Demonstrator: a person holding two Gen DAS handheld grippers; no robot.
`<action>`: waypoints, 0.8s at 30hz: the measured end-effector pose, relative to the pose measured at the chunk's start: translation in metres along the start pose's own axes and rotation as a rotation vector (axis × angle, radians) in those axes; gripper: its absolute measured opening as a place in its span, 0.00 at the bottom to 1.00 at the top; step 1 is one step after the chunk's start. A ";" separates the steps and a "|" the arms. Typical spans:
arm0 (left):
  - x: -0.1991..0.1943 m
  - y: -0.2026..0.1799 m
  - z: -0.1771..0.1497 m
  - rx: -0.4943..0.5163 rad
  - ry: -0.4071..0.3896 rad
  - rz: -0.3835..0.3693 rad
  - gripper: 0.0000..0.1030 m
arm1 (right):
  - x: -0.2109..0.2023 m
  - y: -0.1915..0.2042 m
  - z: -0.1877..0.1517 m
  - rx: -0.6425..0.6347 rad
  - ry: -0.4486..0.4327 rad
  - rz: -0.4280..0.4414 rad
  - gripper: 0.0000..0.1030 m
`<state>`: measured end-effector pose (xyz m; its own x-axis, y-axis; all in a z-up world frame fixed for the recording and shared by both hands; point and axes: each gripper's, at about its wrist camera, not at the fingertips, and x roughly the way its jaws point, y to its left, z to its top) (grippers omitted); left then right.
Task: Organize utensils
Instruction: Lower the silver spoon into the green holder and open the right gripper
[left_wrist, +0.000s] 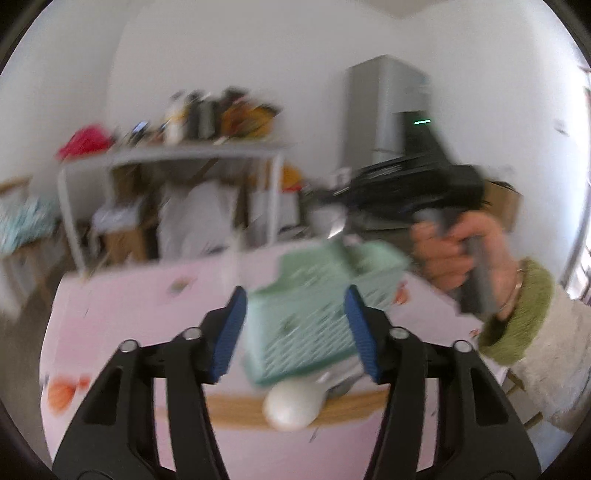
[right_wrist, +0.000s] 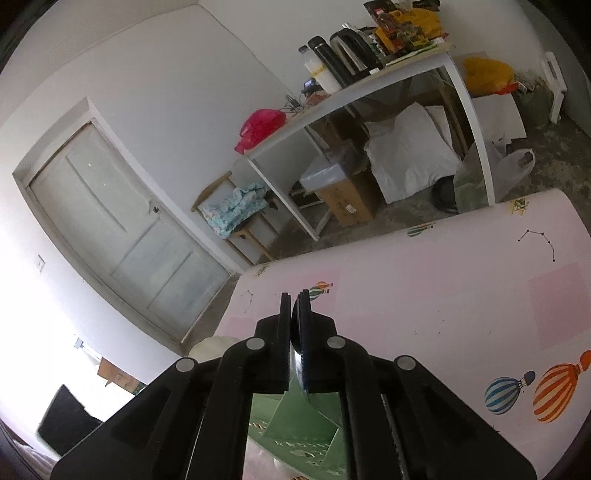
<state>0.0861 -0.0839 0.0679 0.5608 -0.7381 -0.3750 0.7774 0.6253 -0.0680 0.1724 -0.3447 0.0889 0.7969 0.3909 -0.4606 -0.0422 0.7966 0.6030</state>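
The right hand-held gripper (right_wrist: 295, 314) is clamped on a metal spoon (right_wrist: 297, 354), thin, stiff and slippery, best pinched flat along its handle. The left hand-held gripper (left_wrist: 295, 328), jaws half apart and empty, frames the light green slotted basket (left_wrist: 317, 306) at centre on the pink desk (left_wrist: 122, 314).

Left gripper (left_wrist: 295, 328): blue pads parted, nothing pressed between them. Right gripper (right_wrist: 294, 343): jaws closed on a thin metal utensil, gripped by a hand (left_wrist: 454, 251) in a green-cuffed sleeve.

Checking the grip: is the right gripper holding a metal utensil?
Yes: the right gripper is shut on a thin metal utensil.
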 end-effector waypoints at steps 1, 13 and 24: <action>0.009 -0.007 0.005 0.019 -0.009 -0.024 0.40 | 0.000 -0.001 0.001 0.006 0.001 0.001 0.04; 0.109 -0.012 0.011 0.069 0.102 0.065 0.02 | -0.005 -0.014 0.001 0.067 -0.009 0.051 0.04; 0.120 -0.002 0.017 0.074 0.133 0.016 0.00 | -0.032 -0.019 0.009 0.120 -0.149 0.200 0.04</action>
<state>0.1566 -0.1782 0.0387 0.5342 -0.6854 -0.4949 0.7907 0.6122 0.0056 0.1529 -0.3771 0.0980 0.8604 0.4551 -0.2292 -0.1426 0.6468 0.7492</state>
